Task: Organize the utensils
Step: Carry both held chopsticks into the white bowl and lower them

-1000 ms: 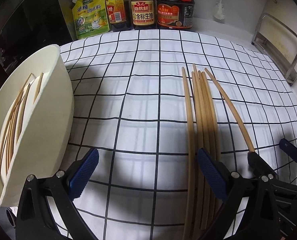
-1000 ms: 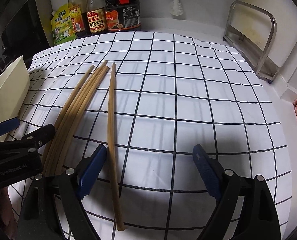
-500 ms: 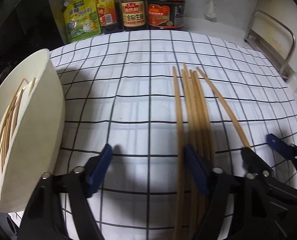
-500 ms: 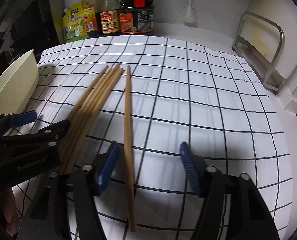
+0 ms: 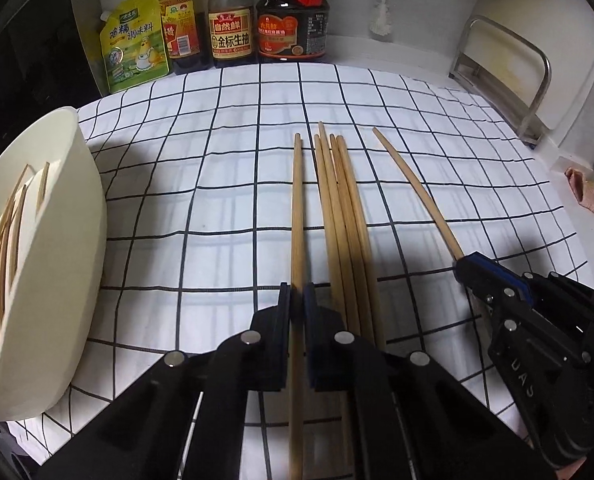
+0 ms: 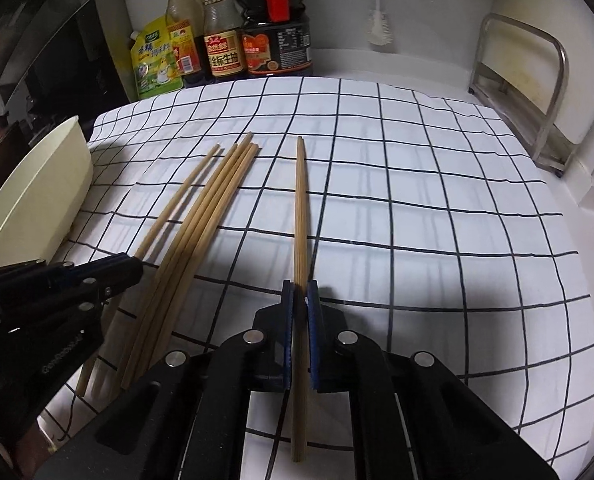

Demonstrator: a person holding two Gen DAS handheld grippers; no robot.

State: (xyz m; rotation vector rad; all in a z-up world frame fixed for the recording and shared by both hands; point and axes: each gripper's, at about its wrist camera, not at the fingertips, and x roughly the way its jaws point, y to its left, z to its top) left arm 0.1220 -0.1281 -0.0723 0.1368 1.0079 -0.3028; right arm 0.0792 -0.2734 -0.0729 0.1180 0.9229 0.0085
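Several wooden chopsticks lie side by side on a black-and-white checked cloth (image 5: 201,216). My left gripper (image 5: 297,293) is shut on the leftmost chopstick (image 5: 297,200), which runs between its blue pads. My right gripper (image 6: 300,291) is shut on the single chopstick (image 6: 301,200) lying apart on the right. Between them three loose chopsticks (image 5: 345,220) stay in a bundle (image 6: 217,200). Each gripper shows in the other's view, the right gripper (image 5: 463,268) and the left gripper (image 6: 131,268). A cream tub (image 5: 61,248) at the left holds several thin sticks (image 5: 5,240).
Sauce bottles (image 5: 233,20) and a yellow pouch (image 5: 135,48) stand against the back wall. A metal rack (image 6: 537,100) stands at the right, beyond the cloth's edge. The cream tub (image 6: 37,208) leans beside the cloth's left edge. A pink scrap (image 5: 585,192) lies on the counter, far right.
Both grippers have gone from wide open to shut, each closing on a chopstick. The left gripper shifted right so the leftmost chopstick sits between its pads.
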